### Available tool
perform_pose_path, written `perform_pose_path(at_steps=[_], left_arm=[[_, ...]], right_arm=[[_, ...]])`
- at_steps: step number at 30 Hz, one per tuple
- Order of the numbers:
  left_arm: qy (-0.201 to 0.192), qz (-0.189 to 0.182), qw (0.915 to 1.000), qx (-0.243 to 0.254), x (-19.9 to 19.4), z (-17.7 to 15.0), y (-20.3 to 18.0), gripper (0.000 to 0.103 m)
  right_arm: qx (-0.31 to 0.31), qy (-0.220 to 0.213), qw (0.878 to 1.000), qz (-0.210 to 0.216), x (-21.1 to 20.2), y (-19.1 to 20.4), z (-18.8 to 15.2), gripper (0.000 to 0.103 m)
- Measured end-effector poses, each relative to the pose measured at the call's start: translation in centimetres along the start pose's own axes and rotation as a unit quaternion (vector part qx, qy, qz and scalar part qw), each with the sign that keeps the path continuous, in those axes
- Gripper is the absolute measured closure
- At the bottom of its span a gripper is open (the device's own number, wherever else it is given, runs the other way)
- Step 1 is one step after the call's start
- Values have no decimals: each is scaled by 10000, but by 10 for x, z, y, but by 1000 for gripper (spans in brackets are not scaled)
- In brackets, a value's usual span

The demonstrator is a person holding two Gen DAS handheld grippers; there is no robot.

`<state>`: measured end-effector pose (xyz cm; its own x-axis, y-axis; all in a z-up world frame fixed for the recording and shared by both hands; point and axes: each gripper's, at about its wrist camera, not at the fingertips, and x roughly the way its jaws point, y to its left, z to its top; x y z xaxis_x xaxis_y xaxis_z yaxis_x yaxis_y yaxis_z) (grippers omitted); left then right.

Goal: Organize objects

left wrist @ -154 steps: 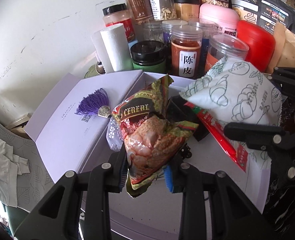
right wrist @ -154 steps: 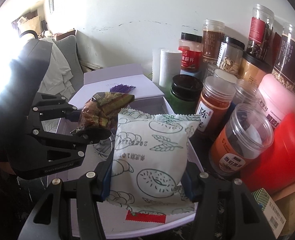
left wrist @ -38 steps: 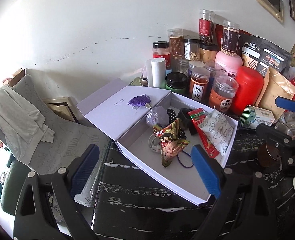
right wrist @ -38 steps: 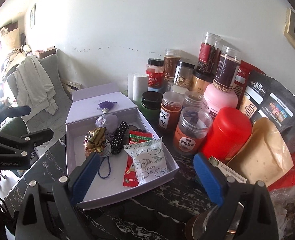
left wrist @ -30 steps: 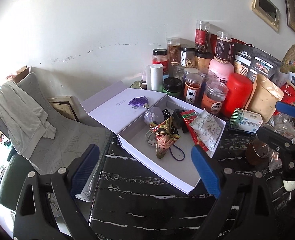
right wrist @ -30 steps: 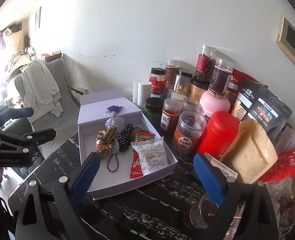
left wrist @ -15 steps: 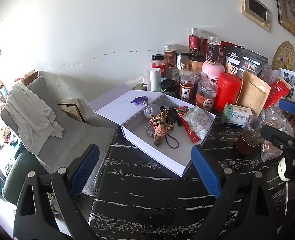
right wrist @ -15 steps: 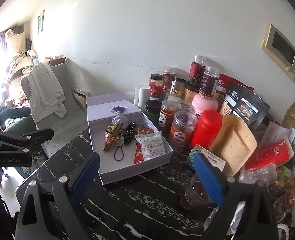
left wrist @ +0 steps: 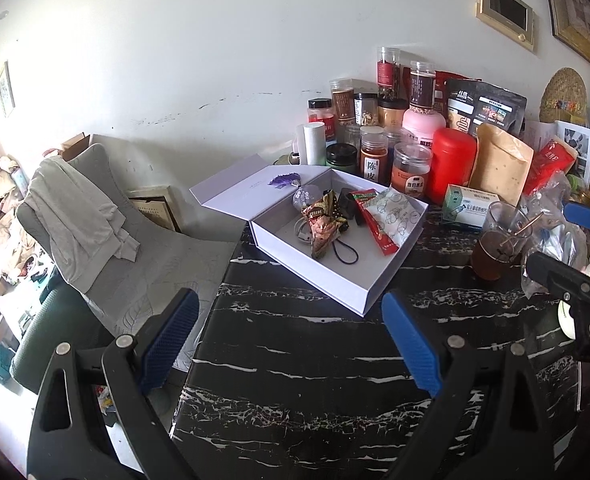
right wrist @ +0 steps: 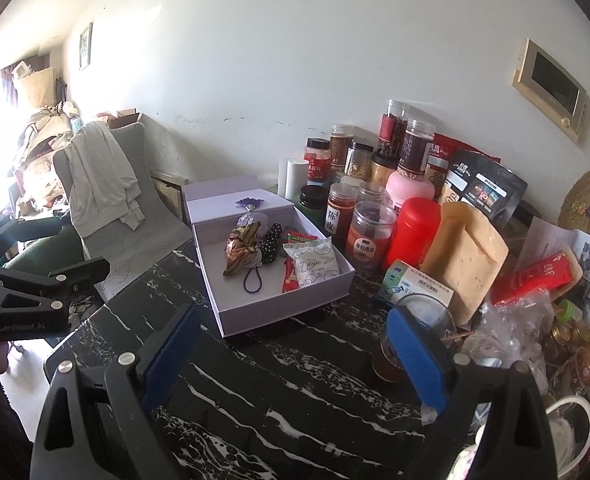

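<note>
An open lavender gift box [left wrist: 391,271] [right wrist: 263,312] sits on the black marble table. Inside lie a cereal packet [left wrist: 323,225] [right wrist: 241,249], a white bread-print snack bag [left wrist: 395,213] [right wrist: 313,266], a red sachet [left wrist: 377,225], a black hair tie [left wrist: 345,254] and a dark pouch. My left gripper [left wrist: 291,342] is open and empty, well back from the box. My right gripper [right wrist: 295,354] is open and empty, also back from it; it shows at the right of the left wrist view [left wrist: 567,248].
Spice jars [left wrist: 373,160], a red canister [left wrist: 453,164], a tan pouch [left wrist: 499,164] and a black bag line the wall behind the box. A glass of brown drink [left wrist: 497,246] and a medicine carton [left wrist: 467,208] stand right of it. A grey chair [left wrist: 107,220] is left of the table.
Five seconds ago each gripper was shut on a packet over the box. Both packets now lie in the box, and both grippers have opened and pulled steadily up and back.
</note>
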<state>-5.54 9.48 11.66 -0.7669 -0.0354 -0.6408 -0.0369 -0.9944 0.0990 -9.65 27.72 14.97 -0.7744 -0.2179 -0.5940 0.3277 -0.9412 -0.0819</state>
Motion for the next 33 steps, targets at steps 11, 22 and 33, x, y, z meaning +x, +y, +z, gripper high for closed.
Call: perform_pose_path(at_steps=[11, 22, 33], left_arm=[[113, 13, 9999, 4, -8, -32, -9, 10], [171, 32, 9998, 46, -9, -39, -14, 10], [167, 90, 9998, 107, -15, -37, -17, 10]], right_arm=[[89, 184, 9997, 92, -1, 6, -30, 8], [34, 243, 9996, 126, 1, 8, -36, 8], [-17, 254, 9996, 140, 2, 8, -37, 8]])
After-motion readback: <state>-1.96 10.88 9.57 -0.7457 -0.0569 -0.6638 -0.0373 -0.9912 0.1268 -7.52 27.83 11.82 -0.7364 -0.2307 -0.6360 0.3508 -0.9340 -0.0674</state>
